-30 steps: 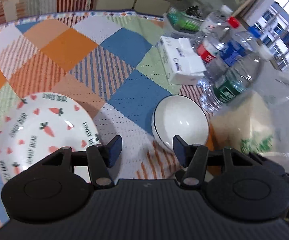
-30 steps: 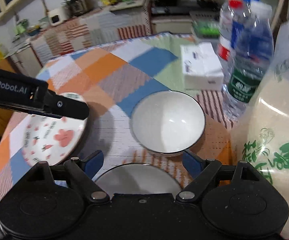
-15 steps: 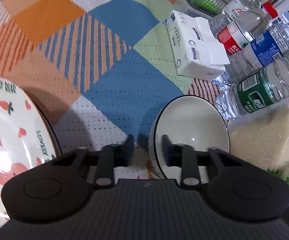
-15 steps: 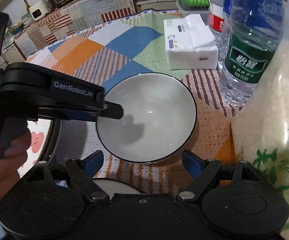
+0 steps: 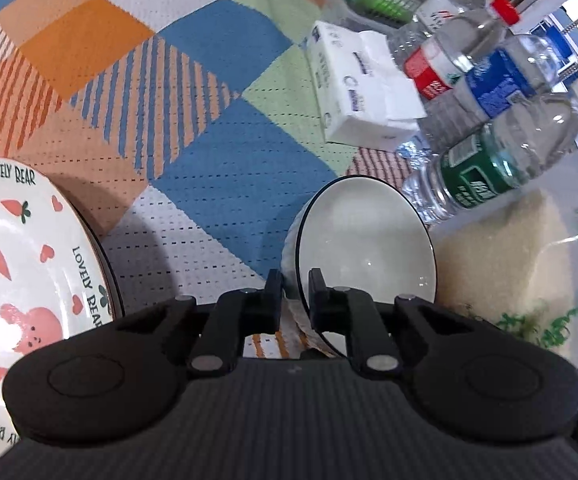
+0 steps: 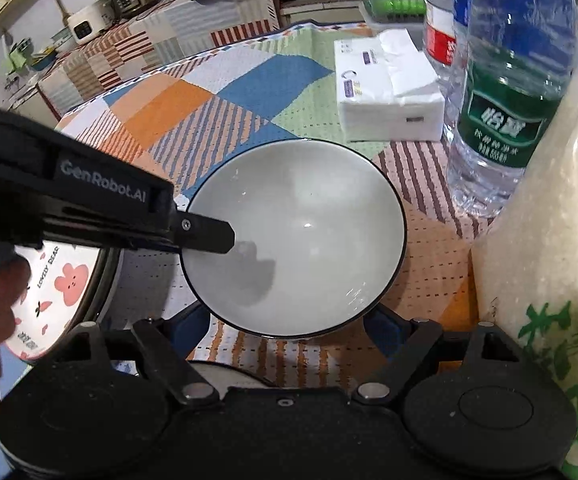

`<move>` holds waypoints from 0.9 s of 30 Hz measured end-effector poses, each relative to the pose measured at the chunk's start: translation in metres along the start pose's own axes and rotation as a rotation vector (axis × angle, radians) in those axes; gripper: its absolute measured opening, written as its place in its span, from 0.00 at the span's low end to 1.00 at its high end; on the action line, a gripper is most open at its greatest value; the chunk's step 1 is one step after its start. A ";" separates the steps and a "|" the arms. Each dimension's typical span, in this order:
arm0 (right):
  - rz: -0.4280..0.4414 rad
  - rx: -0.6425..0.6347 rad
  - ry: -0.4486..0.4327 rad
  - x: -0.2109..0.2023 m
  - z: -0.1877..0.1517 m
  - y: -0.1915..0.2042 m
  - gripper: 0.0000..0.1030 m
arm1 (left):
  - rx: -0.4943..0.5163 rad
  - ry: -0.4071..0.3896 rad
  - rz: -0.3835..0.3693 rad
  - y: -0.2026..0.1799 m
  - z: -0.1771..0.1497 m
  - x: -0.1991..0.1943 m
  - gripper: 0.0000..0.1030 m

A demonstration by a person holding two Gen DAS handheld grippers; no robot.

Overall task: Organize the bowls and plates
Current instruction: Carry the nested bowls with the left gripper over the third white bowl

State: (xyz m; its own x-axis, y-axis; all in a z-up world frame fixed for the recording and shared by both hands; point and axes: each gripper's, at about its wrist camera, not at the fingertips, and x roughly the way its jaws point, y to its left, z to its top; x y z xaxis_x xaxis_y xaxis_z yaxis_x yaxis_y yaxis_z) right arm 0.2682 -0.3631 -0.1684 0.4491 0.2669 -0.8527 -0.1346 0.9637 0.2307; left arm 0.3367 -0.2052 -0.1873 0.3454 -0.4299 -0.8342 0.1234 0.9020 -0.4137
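Here, 2 bowls show: 1 glossy round white bowl with a thin dark rim at the centre of the right wrist view, and the pale edge of another bowl at lower centre, mostly hidden behind the right gripper. There is 1 round plate, shiny, printed with carrots, hearts and a pink bear, at the left edge of the left wrist view. The left gripper is clamped on the first bowl's left rim, 1 finger inside and 1 outside. The right gripper's jaws are spread wide apart below that bowl, holding nothing. On the right stand 3 clear ribbed plastic bottles; 1 soft white tissue pack lies upper right. The desk wears a woven patchwork cloth.
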 end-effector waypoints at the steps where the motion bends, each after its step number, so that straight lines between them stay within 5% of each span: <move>1: 0.002 -0.002 -0.008 -0.003 -0.001 0.000 0.85 | 0.003 -0.002 0.003 -0.002 0.000 -0.004 0.11; 27: -0.035 -0.173 -0.205 -0.147 -0.050 0.054 0.85 | 0.041 -0.051 -0.087 -0.027 -0.073 -0.137 0.12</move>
State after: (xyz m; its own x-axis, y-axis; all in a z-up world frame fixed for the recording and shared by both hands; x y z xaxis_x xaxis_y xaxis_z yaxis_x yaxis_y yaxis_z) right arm 0.1505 -0.3506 -0.0543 0.6234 0.2470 -0.7418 -0.2571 0.9608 0.1039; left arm 0.2182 -0.1731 -0.0886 0.3785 -0.5052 -0.7756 0.1928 0.8626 -0.4678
